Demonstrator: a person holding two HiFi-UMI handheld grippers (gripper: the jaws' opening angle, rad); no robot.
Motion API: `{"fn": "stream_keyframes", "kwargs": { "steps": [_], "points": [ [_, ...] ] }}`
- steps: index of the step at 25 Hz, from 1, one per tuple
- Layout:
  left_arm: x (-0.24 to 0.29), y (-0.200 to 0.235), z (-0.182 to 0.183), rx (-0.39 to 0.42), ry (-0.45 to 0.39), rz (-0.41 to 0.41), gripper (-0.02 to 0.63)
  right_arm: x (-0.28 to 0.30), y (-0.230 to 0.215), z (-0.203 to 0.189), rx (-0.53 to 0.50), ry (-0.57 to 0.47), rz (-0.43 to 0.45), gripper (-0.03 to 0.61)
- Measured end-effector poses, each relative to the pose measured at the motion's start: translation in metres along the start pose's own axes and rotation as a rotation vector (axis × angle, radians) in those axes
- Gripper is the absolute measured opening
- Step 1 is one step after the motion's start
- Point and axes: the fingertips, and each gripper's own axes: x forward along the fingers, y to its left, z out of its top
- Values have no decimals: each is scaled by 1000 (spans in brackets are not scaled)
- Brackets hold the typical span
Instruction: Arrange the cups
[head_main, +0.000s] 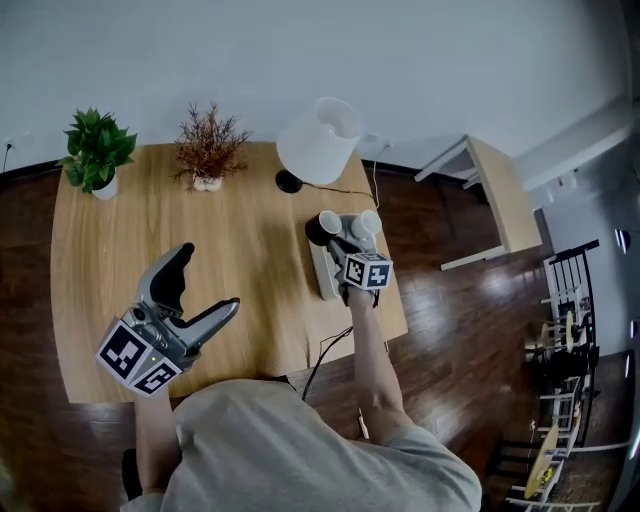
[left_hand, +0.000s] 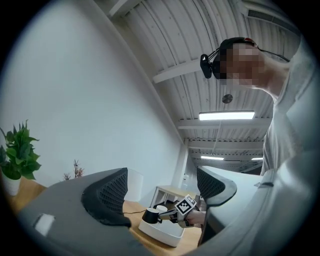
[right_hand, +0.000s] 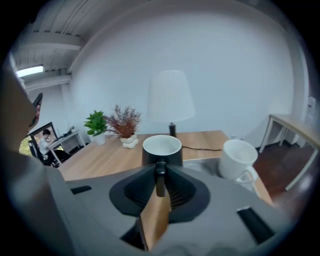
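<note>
Black cup (right_hand: 161, 149) between right gripper (right_hand: 160, 180) jaws

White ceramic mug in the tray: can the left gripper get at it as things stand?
Probably not directly. The left gripper is open and empty, but the black white-lined cup, held by its handle in the right gripper, sits between it and the white ceramic mug.

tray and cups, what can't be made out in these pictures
- tray: head view, the right gripper covers most of it, so anything beyond two cups is hidden.
- black cup: right gripper view, the jaws hide its base; resting or lifted, cannot tell.
- white cup: left gripper view, too small for detail.
</note>
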Motion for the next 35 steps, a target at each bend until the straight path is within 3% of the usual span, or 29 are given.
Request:
{"fn": "stream_keyframes", "kwargs": {
  "steps": [4, 8, 12, 18, 20, 24, 28, 29, 32, 35],
  "points": [
    [3, 1, -3, -4, 10, 2, 420, 3, -62, -15, 8, 50, -119, 86],
    [2, 2, -3, -1, 14, 18, 420, 8, -86, -25, -6, 53, -159, 84],
    [-2, 5, -5, -5, 14, 35, 420, 14, -87, -35, -56, 69, -161, 84],
    [-6, 3, -3, 0, 1, 35, 420, 19, -86, -42, -46, 101, -178, 80],
    [-5, 2, -2, 0, -6, 32, 420, 14, -91, -46, -46, 129, -222, 115],
    [-3, -1, 4, 4, -23, 18, 420, -9, -83, -58, 42, 127, -260, 126],
    [-2, -3, 10, 14, -30, 2, 420, -37, -25, -56, 95, 10, -160, 115],
    [-2, -3, 11, 13, -33, -3, 420, -46, -5, -44, 77, -50, -116, 73],
    [0, -5, 24, -6, -72, -18, 420, -86, 55, 12, -16, -254, 6, 69],
    [4, -13, 50, 3, -130, -46, 420, -141, 105, 78, -147, -455, 70, 69]
  ]
}}
